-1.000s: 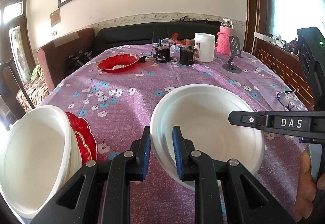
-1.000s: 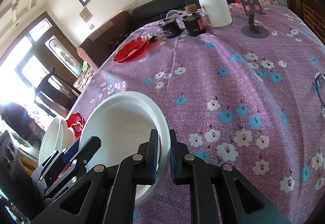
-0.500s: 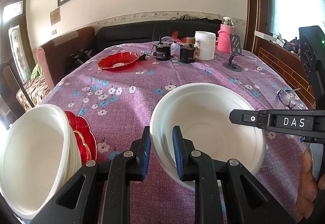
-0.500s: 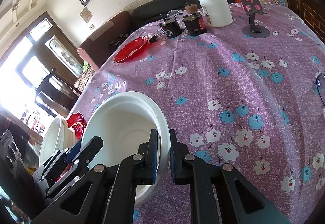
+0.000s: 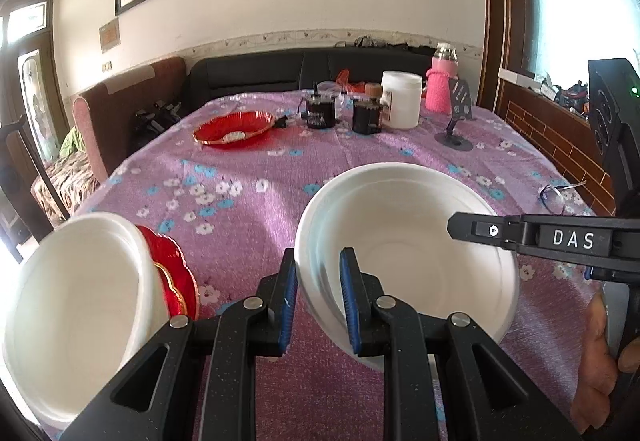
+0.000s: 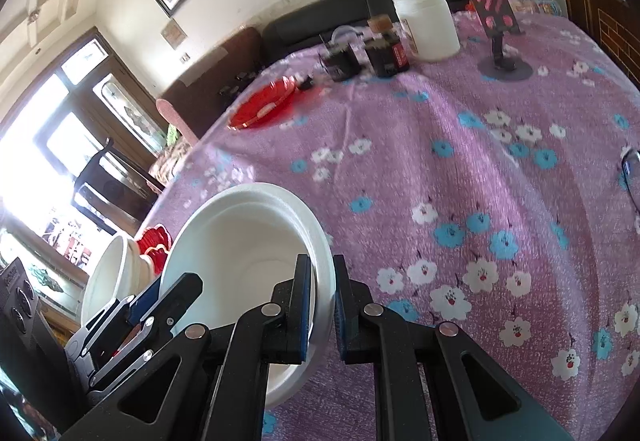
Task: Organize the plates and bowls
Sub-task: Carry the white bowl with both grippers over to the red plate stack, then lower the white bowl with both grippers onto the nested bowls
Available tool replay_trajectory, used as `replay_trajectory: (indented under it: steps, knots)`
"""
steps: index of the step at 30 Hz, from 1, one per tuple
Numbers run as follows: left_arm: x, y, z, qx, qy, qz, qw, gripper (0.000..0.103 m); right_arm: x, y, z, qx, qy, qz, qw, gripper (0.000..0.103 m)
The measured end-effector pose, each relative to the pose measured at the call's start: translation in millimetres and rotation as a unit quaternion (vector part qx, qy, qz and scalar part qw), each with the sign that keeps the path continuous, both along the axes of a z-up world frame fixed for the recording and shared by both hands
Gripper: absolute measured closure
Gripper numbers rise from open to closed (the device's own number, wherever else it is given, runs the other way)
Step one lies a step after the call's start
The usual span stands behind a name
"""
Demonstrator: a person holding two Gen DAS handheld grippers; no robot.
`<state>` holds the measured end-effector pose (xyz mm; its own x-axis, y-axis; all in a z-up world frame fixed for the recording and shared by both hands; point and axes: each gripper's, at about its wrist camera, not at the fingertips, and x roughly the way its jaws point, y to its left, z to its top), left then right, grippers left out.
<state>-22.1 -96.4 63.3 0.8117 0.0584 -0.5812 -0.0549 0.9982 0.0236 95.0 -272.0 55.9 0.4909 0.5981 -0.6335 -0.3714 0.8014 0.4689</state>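
White foam, the bowl hangs tilted above the purple flowered counter, its rim pinched on both sides: the left gripper has its jaws closed on the near-left wall, one pad inside and one outside, and the right gripper clamps the opposite rim edge the same way. Neither grip has altered over the last second, and the bowl sits between the jaws as it did then, though the right wrist view has gone slightly blurred. Left of the left jaws and touching a red scalloped plate, a stack of white bowls leans on its side. Judging by that, the carried bowl is bound for this stack, and the transfer has paused rather than advanced. Far ahead of both jaws lies another red plate, not yet gathered.
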Motion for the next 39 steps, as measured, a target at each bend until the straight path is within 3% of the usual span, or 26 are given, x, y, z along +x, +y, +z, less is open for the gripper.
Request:
replay_trajectory:
  steps: [3,8,14,23,29,39]
  knots:
    - [-10,7,12,-0.002,-0.013,0.002,0.9999,0.083,-12,2,18,0.026,-0.040,0.007,0.999,0.092]
    - [-32,30,36,-0.002,-0.041,0.018,0.9990,0.083,-37,22,46,0.048,-0.065,0.024,0.996,0.092]
    - [-68,82,55,-0.017,-0.060,0.062,0.9961,0.083,-57,75,62,0.054,-0.052,0.067,0.995,0.091]
    - [-83,147,42,-0.028,-0.041,0.139,0.9891,0.083,-66,169,45,0.007,-0.026,0.125,0.992,0.091]
    - [-78,165,22,-0.033,-0.020,0.155,0.9871,0.083,-59,193,27,-0.021,-0.019,0.121,0.992,0.091]
    - [-82,171,22,-0.037,-0.030,0.157,0.9864,0.083,-54,206,26,-0.037,-0.040,0.111,0.992,0.091]
